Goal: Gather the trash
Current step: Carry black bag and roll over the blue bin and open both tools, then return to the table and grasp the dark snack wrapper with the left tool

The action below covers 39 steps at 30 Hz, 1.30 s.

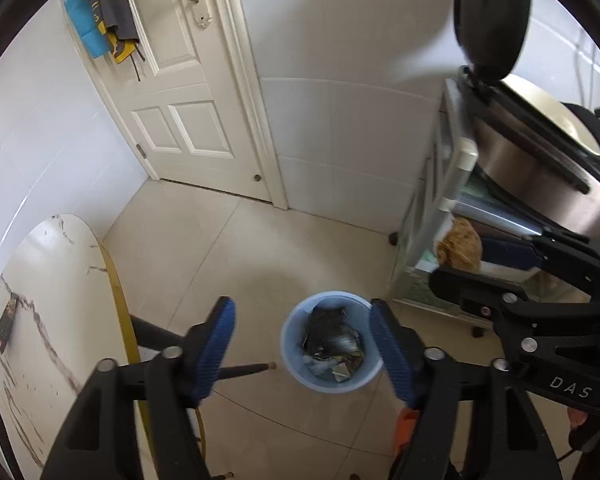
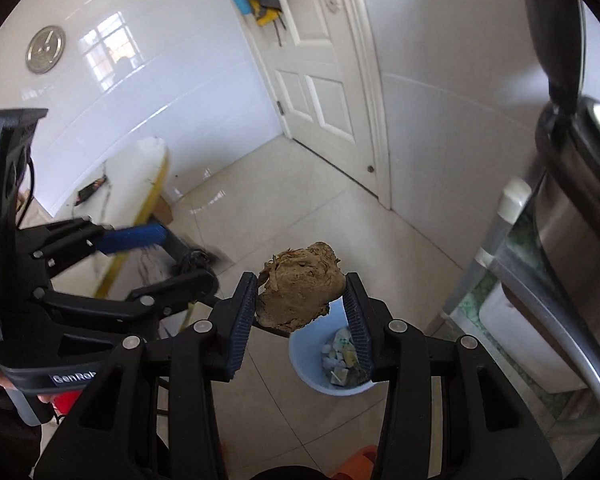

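While the right gripper clamps a crumpled brown wad above the pale blue bin, the left gripper hangs over that same bin with its ribbed blue pads spread and nothing between them. Judging by the dark wrapper and paper scraps already inside, collection is well under way; this dry, fibrous, lumpy wad is not yet dropped. Glossy floor tiles surround the smooth round plastic bucket.

One blue trash bin on the floor, one brown crumpled wad, two grippers, one white door, one round table.
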Available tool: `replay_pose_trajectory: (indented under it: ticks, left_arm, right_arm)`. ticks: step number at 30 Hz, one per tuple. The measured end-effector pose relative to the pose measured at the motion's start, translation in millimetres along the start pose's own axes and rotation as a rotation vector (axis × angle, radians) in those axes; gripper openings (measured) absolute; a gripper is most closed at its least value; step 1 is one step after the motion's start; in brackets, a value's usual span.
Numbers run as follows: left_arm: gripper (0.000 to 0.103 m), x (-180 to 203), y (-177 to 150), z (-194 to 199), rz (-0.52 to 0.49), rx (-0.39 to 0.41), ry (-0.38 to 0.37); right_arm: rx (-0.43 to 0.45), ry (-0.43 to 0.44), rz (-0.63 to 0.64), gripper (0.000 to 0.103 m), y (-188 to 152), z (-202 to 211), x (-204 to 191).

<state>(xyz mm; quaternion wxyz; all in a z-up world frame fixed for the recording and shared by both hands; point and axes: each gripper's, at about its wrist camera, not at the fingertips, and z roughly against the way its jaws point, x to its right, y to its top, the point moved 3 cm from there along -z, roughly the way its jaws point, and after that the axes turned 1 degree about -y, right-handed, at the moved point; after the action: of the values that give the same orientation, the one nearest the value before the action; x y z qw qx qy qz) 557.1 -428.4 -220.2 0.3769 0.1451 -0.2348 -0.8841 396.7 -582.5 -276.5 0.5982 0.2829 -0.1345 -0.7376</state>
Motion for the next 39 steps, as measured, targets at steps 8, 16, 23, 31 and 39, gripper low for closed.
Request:
replay_pose_trajectory:
  ticks: [8,16,23,31,39]
  left_arm:
    - [0.082,-1,8,-29,0.015,-0.005,0.028]
    - [0.086,-23,-11,3,0.035,0.025,0.049]
    - [0.087,-70,-41,54,0.07,0.088,0.119]
    - [0.094,-183,-81,93,0.148,0.158,0.286]
    - [0.094,-297,-114,47,0.335,0.072,0.356]
  right_arm:
    - [-0.035,0.01,-0.026,0.043,-4,-20,18]
    - [-0.015,-0.014,-0.008,0.069,4,-23,1]
    - [0.022,-0.018,0.039,0.075,8,-6,-38]
    - [0.027,-0.004,0.07,0.081,8,-7,-75]
    - [-0.014,-0.001,0.08,0.081,10,-41,-89]
